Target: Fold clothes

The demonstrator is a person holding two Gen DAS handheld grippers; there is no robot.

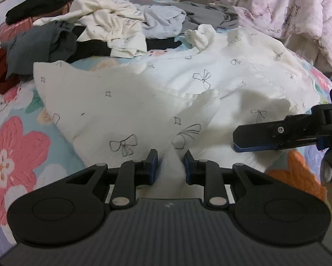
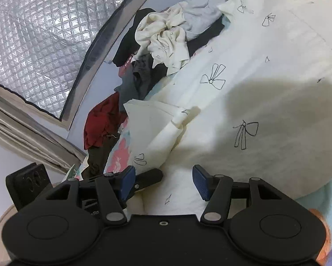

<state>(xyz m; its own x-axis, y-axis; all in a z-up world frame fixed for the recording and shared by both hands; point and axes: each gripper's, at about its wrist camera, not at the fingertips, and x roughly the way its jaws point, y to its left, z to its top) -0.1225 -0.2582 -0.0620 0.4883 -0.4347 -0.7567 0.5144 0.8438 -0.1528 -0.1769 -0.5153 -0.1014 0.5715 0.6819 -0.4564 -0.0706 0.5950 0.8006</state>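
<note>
A cream garment with black bow prints [image 1: 130, 102] lies spread over the floral bed cover. My left gripper [image 1: 170, 166] sits at its near edge, shut on a raised ridge of the cream cloth that fills the gap between the blue pads. My right gripper [image 1: 239, 141] reaches in from the right, low over the same garment. In the right wrist view my right gripper [image 2: 165, 182] stands open, its blue pads wide apart above the cream garment [image 2: 243, 84] and gripping nothing. A folded flap of the garment [image 2: 163, 122] lies just ahead, left of centre.
A heap of loose clothes [image 1: 112, 22], cream, grey, black and pale blue, fills the far side of the bed. A dark red garment [image 2: 101, 122] lies at the left edge by the wall. A pink printed quilt [image 1: 288, 11] is bunched at the back right. Floral bed cover [image 1: 17, 146] shows on the left.
</note>
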